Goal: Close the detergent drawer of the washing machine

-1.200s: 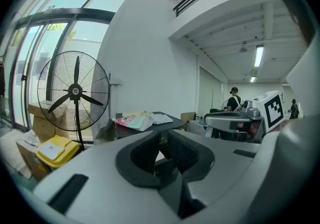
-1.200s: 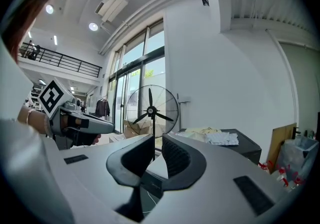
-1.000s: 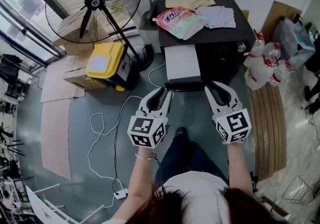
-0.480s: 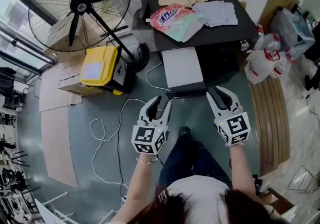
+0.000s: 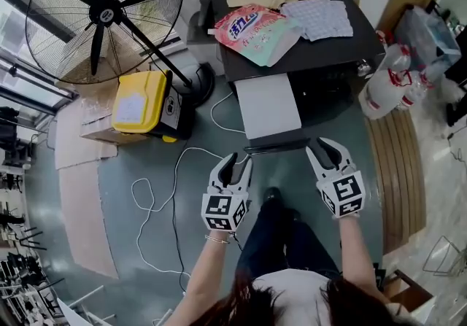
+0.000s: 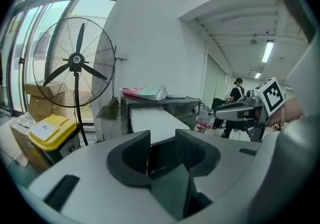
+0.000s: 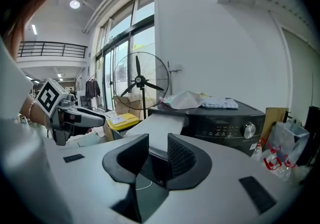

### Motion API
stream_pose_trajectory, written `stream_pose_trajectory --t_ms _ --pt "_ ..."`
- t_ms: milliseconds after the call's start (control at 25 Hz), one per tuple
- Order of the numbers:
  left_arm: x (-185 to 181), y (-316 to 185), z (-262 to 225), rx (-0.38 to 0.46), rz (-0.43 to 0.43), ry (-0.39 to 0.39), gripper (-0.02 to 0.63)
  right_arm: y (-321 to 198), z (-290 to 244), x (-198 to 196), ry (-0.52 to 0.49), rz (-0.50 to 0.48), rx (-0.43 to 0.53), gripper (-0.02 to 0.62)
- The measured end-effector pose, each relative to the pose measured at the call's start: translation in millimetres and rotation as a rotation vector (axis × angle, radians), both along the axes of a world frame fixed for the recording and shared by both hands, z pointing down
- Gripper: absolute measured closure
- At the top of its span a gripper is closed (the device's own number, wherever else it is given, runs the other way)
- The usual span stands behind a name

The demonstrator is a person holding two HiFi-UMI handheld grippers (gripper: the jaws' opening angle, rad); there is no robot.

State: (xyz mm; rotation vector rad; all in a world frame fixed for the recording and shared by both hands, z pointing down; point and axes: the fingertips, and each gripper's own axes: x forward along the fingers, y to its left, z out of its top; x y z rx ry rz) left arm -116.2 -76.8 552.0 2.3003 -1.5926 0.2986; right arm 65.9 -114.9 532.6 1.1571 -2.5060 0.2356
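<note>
The black washing machine (image 5: pixel 332 55) stands at the top of the head view. Its detergent drawer (image 5: pixel 268 106) is pulled far out, with a white top and a dark front edge (image 5: pixel 276 146). My left gripper (image 5: pixel 235 163) hovers just left of that front edge, and its jaws are opening with nothing between them. My right gripper (image 5: pixel 327 149) hovers just right of the edge, jaws also opening and empty. In the left gripper view the drawer (image 6: pixel 155 120) lies beyond the jaws of the left gripper (image 6: pixel 162 145). In the right gripper view the drawer (image 7: pixel 160 128) lies ahead of the right gripper (image 7: pixel 157 150).
A detergent pouch (image 5: pixel 255 29) and folded cloths (image 5: pixel 314 18) lie on the machine. A big floor fan (image 5: pixel 102 11) and a yellow-lidded box (image 5: pixel 142 102) stand to the left. A white cable (image 5: pixel 157 193) snakes over the floor. Bagged bottles (image 5: pixel 398 84) and a slatted board (image 5: pixel 398 171) are at the right.
Both grippers have sunk lower and drawn back a little from the drawer front. The jaws of both now stand wider apart. The drawer has not moved.
</note>
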Motion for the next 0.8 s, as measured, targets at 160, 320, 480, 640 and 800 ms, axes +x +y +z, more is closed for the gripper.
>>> stream_pose_trajectory --t_ms 160,320,480,640,800 --pt "-4.3 -6.1 22.0 -0.028 -0.012 0.003 0.437 -4.5 20.7 2.1 0.015 0.008 -0.038 0.466" --pt "-4.9 -12.5 38.8 -0.057 -0.002 0.012 0.437 -7.3 39.4 2.7 0.028 0.016 -0.078 0.457" --pt "-1.8 -15.9 53.1 -0.086 0.021 0.015 0.437 -9.5 57.0 3.5 0.037 0.018 -0.116 0.449" --pt "0.4 -18.6 65.3 -0.116 0.045 0.005 0.431 -12.9 68.9 2.3 0.041 0.024 -0.142 0.443" --pt "0.7 -23.2 74.4 -0.134 0.053 -0.007 0.431 -18.0 77.7 0.7 0.035 0.027 -0.163 0.434"
